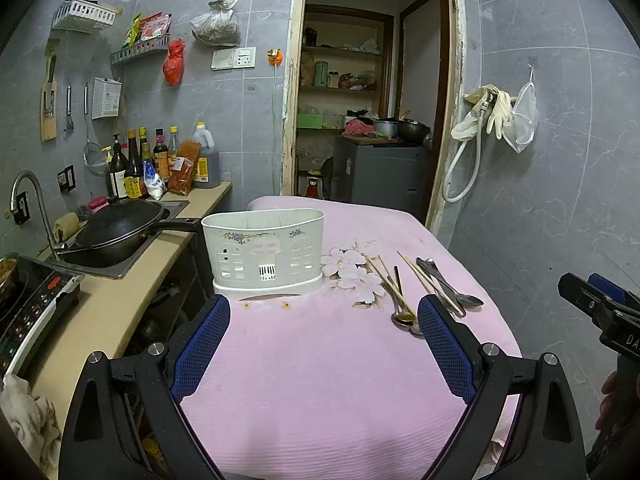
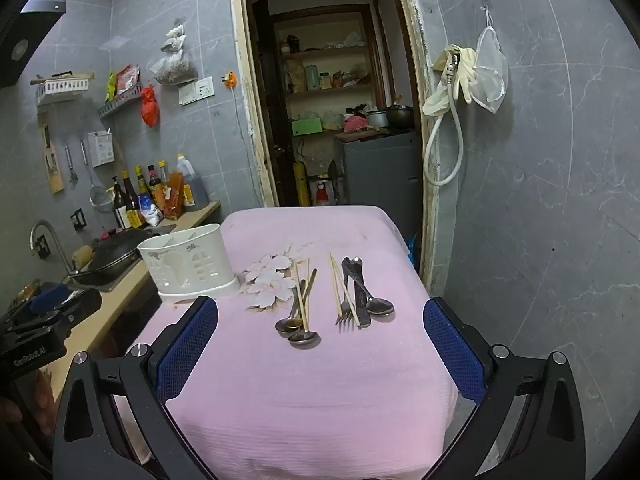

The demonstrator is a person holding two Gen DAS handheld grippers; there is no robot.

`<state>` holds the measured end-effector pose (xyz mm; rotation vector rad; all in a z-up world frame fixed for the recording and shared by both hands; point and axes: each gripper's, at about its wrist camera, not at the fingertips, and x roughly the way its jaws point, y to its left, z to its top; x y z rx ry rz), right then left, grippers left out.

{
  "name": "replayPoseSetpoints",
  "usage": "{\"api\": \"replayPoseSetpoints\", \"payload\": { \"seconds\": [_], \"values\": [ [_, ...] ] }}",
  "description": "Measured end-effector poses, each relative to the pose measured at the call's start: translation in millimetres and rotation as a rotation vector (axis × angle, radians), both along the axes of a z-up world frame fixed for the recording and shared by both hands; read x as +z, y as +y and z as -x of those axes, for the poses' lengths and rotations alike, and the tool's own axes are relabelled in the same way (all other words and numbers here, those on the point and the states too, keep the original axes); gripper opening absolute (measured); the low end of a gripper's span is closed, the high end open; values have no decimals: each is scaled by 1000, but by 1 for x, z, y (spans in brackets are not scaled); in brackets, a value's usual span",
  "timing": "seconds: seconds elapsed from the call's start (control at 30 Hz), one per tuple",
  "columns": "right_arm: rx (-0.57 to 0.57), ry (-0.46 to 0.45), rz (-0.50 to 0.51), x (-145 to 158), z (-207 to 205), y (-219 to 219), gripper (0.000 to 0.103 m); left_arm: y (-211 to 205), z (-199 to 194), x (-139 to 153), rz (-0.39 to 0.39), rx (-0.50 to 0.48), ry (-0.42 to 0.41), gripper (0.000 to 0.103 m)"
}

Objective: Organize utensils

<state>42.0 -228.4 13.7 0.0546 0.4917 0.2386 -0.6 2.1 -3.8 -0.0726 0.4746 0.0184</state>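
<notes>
Pink-clothed table [image 2: 304,392] ahead; both my jaws stand wide and empty. I'd lower the right gripper [image 2: 320,344] squarely over one spoon [image 2: 304,338], then carry it to the white caddy [image 2: 188,266].

Right gripper [image 2: 320,328], jaws wide apart and empty, above a pink-covered tabletop [image 2: 312,400]. Directly ahead lie two groups of utensils: spoons with chopsticks [image 2: 299,312] left of centre, and a fork, chopsticks and spoon [image 2: 358,300] just right. A white utensil holder [image 2: 188,266] stands ahead-left, upright, apart from both groups.
</notes>
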Motion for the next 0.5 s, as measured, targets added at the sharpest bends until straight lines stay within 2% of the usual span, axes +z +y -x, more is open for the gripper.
{"api": "replayPoseSetpoints", "payload": {
  "seconds": [0.5],
  "values": [
    [0,-2,1,1,0,2,103,2,-5,-3,2,0,1,92]
  ]
}}
